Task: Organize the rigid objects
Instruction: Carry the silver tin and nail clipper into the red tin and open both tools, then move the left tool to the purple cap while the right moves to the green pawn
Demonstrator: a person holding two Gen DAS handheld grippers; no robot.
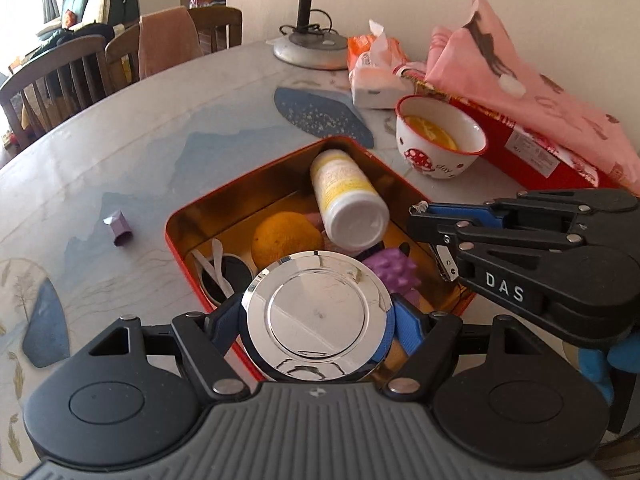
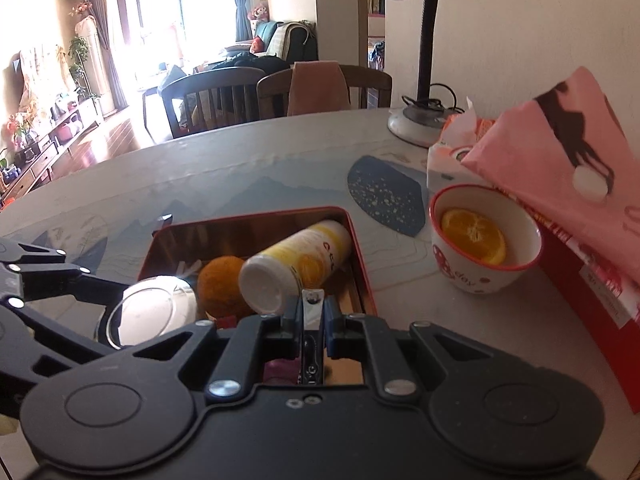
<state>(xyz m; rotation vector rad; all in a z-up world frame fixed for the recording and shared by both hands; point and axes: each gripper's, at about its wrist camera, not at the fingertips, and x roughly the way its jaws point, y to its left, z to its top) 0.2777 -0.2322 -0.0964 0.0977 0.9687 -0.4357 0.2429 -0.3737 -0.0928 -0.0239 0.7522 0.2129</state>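
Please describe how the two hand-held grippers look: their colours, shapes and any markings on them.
Both are black plastic tools with two round pivot housings, silver screws and linked bars leading to the fingers. The left gripper has a grey ribbed body and blue textured finger pads. The right gripper also has blue pads and carries white letters "DAS" on one bar. No cables or sleeves show.

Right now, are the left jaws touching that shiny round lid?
Touching. The left wrist view shows the left gripper with its blue pads pressed against both sides of the shiny round lid.

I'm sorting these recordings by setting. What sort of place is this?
Probably a home dining area opening onto a living room: a dining table with wooden chairs, a desk lamp, and a sofa by the windows.
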